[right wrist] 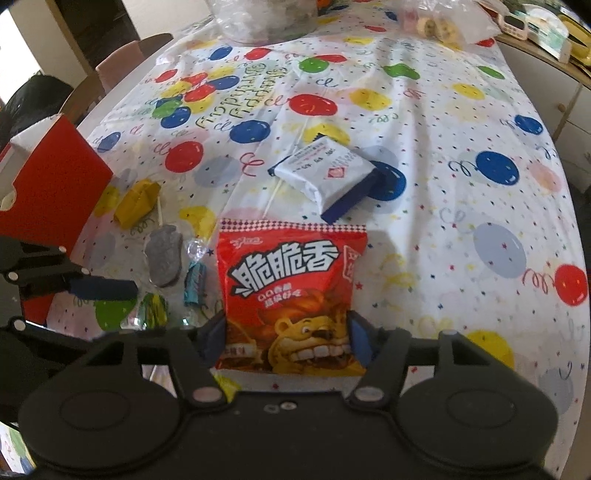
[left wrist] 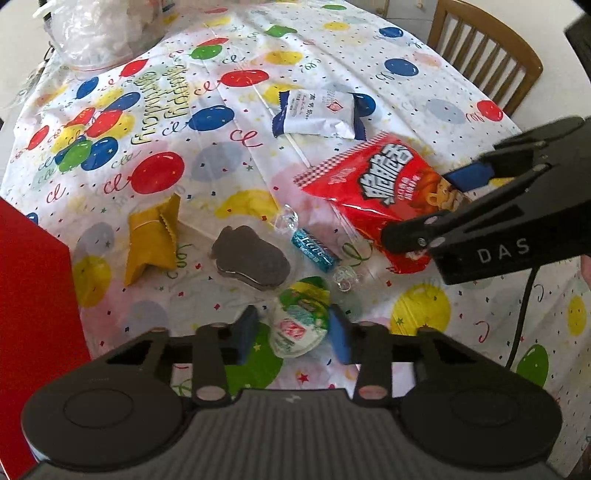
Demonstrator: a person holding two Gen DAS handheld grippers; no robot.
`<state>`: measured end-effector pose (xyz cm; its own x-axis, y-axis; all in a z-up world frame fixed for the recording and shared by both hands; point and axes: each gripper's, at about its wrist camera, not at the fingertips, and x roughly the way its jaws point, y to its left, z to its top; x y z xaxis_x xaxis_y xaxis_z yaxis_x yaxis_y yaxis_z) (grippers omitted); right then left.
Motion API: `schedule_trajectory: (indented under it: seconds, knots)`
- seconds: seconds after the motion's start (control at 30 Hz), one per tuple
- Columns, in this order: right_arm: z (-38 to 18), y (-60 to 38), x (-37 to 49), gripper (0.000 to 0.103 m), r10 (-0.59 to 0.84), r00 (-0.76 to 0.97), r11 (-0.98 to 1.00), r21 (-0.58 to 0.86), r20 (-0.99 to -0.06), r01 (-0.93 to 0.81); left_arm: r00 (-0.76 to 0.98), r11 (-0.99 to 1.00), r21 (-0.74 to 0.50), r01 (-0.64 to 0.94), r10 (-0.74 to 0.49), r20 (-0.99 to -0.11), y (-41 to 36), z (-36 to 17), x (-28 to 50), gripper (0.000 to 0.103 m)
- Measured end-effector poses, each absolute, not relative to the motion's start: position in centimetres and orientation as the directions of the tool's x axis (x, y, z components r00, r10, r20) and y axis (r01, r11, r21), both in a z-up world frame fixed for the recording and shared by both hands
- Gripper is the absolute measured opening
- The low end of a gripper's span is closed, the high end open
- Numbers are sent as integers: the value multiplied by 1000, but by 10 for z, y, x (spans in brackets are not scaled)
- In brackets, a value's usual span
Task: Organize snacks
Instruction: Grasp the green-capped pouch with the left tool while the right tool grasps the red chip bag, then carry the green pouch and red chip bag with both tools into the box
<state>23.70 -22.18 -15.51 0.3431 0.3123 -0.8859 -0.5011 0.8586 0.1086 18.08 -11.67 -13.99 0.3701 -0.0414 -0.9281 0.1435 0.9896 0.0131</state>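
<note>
My left gripper (left wrist: 293,334) is open, its pads on either side of a green and white candy (left wrist: 301,321) on the table without pressing it. My right gripper (right wrist: 288,338) is around the lower end of a red snack bag (right wrist: 291,291), pads against both sides; it also shows in the left wrist view (left wrist: 373,192). A white and blue packet (right wrist: 327,173), a yellow wrapper (left wrist: 153,236), a grey sandwich cookie (left wrist: 251,258) and a teal candy (left wrist: 314,249) lie on the balloon tablecloth (left wrist: 221,147).
A red box (left wrist: 33,295) stands at the table's left edge, also in the right wrist view (right wrist: 59,184). Clear plastic bags (left wrist: 96,33) sit at the far end. A wooden chair (left wrist: 487,51) stands beyond the table. A cabinet (right wrist: 546,85) is at the right.
</note>
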Motion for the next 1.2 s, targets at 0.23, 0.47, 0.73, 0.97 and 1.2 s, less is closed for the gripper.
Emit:
schedule_trajectory:
  seconds: [0.23, 0.47, 0.73, 0.97, 1.2]
  knots:
    - [-147, -232, 224, 61, 320, 361, 881, 135, -876, -453, 370, 997, -25, 70, -49, -928, -108, -138, 177, 31]
    - [-129, -238, 201, 61, 312, 385, 897, 136, -868, -421, 389, 998, -60, 14, -61, -919, -98, -122, 161, 31]
    - [-102, -239, 170, 61, 316, 416, 906, 142, -852, -398, 434, 994, -108, 2, -98, -895, -90, -82, 140, 31]
    - [-76, -225, 143, 61, 325, 449, 906, 137, -832, -400, 448, 992, -125, -33, -97, -889, -74, -52, 122, 31]
    - [-54, -192, 119, 61, 349, 468, 892, 134, -812, -432, 466, 986, -158, -55, -115, -878, -45, -27, 100, 31]
